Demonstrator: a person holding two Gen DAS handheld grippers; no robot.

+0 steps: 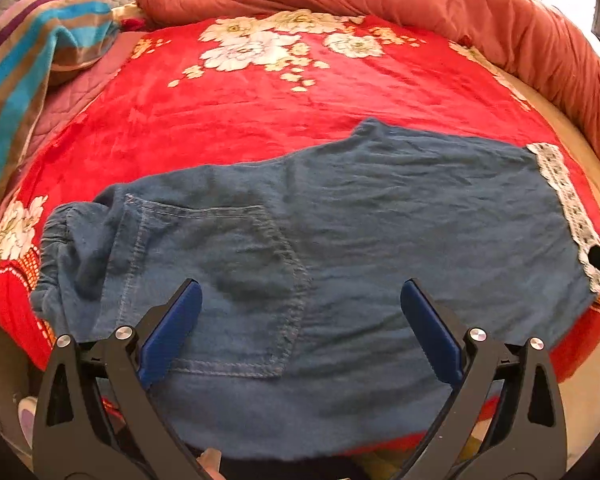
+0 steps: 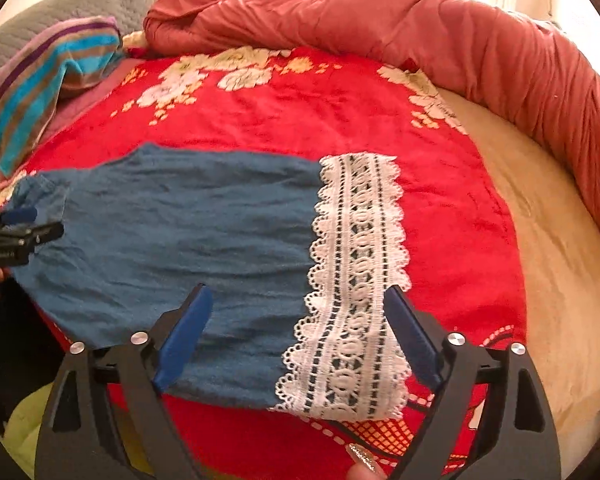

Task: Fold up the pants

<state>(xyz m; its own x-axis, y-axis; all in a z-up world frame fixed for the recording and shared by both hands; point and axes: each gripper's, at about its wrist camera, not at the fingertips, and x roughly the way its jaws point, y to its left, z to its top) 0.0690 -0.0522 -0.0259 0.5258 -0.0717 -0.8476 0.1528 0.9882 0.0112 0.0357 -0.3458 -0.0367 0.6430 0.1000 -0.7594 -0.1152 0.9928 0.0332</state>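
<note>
We see our left gripper (image 1: 300, 300) at the bottom of its frame: two black angular arms with triangular cut-outs, round silver screws (image 1: 477, 335) at the joints, and flat blue pads (image 1: 172, 332) lining the fingers. Our right gripper (image 2: 298, 308) is built the same, with blue pads (image 2: 186, 332) and silver screws (image 2: 456, 339). At its bottom edge a fingertip shows with a glittery, patterned nail (image 2: 362, 460).
</note>
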